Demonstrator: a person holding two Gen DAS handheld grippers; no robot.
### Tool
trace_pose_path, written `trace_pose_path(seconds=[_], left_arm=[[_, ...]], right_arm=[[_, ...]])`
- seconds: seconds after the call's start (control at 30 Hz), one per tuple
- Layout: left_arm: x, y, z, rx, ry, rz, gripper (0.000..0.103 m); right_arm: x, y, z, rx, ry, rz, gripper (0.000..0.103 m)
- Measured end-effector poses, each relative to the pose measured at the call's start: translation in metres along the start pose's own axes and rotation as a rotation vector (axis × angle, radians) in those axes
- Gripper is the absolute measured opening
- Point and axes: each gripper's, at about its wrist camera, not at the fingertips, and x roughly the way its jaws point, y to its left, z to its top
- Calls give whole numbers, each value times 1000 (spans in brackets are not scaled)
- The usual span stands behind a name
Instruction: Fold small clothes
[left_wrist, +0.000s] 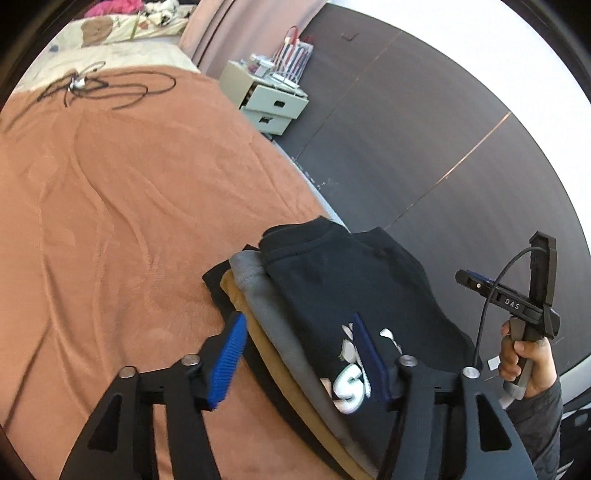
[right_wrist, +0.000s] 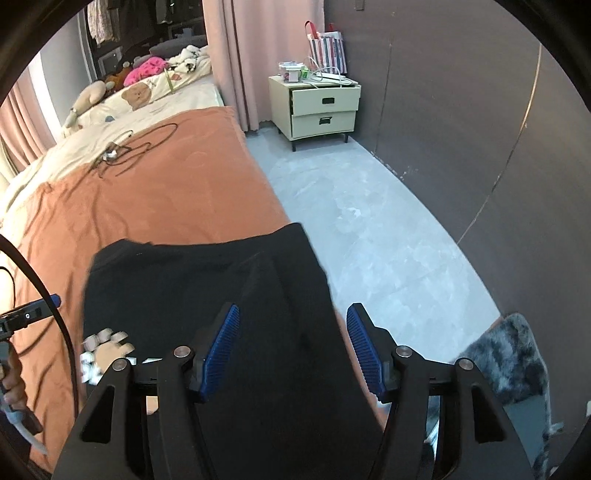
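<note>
Left wrist view: left gripper (left_wrist: 299, 354) hung wide-jawed directly over the stack's (left_wrist: 332, 295) near end, long axis running ahead; right gripper (right_wrist: 291, 347) also wide, empty.

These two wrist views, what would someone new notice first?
The eye lands first on the stack of folded clothes at the near edge of the orange blanket, a black garment with white lettering on top of grey and tan layers. Both the left gripper and the right gripper hang open above it. Further back, tangled black cables lie on the blanket, and a cream nightstand stands by the dark wall.
</note>
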Motion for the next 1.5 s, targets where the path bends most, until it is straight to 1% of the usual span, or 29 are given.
trace_pose_path(seconds=[0.03,0.07,0.1,0.13,0.17,0.2,0.23,0.27,0.37,0.4,0.47,0.6,0.7,0.83,0.9,1.13,1.3,1.5], left_arm=[[-7,-2,-3,6,-4,-2,68],[-16,-7,-5,13,-9,-3,70],[-24,-12,-8,19,-12,-4,74],[-32,-16,-10,24,-17,-4,81],[-42,-21,-14,30,-23,-1,85],[-54,-27,-17,41,-33,4,95],[-63,-32,-20,52,-45,9,103],[-73,-36,-24,64,-58,11,103],[-95,-48,-28,87,-54,11,103],[-101,-51,-30,95,-52,12,103],[-121,-58,-36,116,-63,18,103],[-154,-68,-48,141,-89,21,103],[-180,-75,-59,168,-111,24,103],[-218,-81,-77,196,-147,35,103],[-233,-82,-85,203,-157,40,103],[-287,-85,-119,227,-210,63,103],[-315,-84,-143,238,-240,87,103],[-348,-84,-170,240,-285,109,103]], right_arm=[[-15,-1,-4,5,-3,7,59],[-16,2,-4,8,-2,4,61],[-25,3,-6,7,-3,-5,71],[-22,10,-5,-1,-10,-9,83],[-40,12,-9,-15,-27,-19,87],[-43,18,-11,-19,-33,-24,92],[-54,21,-14,-19,-43,-28,100],[-67,23,-19,-15,-55,-31,103],[-99,30,-32,-31,-73,-46,103],[-104,33,-39,-33,-77,-52,103],[-125,38,-50,-33,-87,-70,103],[-154,52,-67,-37,-98,-54,103],[-160,65,-75,-40,-112,-46,103],[-191,75,-95,-33,-145,-31,103],[-197,81,-103,-33,-155,-33,103],[-236,107,-139,-49,-200,-27,103],[-261,121,-165,-49,-249,-4,103],[-278,134,-196,-65,-290,26,103]])
